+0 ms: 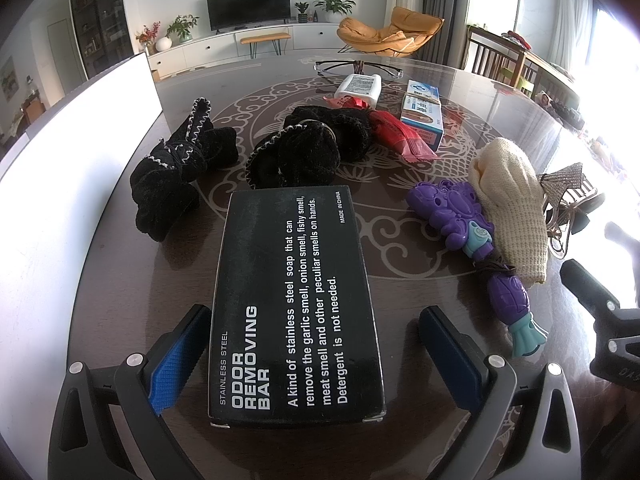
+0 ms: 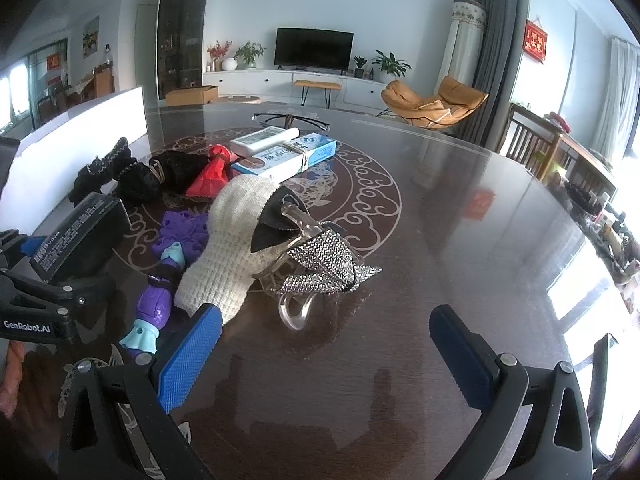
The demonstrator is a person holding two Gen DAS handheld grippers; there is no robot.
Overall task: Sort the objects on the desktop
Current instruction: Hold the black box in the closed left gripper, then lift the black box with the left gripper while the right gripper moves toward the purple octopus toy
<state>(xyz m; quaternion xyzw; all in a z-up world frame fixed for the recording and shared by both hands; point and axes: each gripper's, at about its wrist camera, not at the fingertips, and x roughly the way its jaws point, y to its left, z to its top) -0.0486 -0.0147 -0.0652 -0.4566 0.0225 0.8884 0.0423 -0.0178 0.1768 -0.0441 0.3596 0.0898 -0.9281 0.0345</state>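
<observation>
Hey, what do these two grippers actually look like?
Both grippers, left and right, match: black and grey frames with round silver bolts, and two flat fingers faced with ribbed blue pads. Seen from the right wrist, the left one's side reads "GenRobot.AI" in white. No cables or sleeves show.

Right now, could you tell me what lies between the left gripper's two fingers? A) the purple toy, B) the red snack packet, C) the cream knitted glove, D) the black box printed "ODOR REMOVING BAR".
D: in the left wrist view the black box lies lengthwise between the blue pads of the left gripper, with a gap visible at the right pad, while the purple toy lies off to the right.
</observation>
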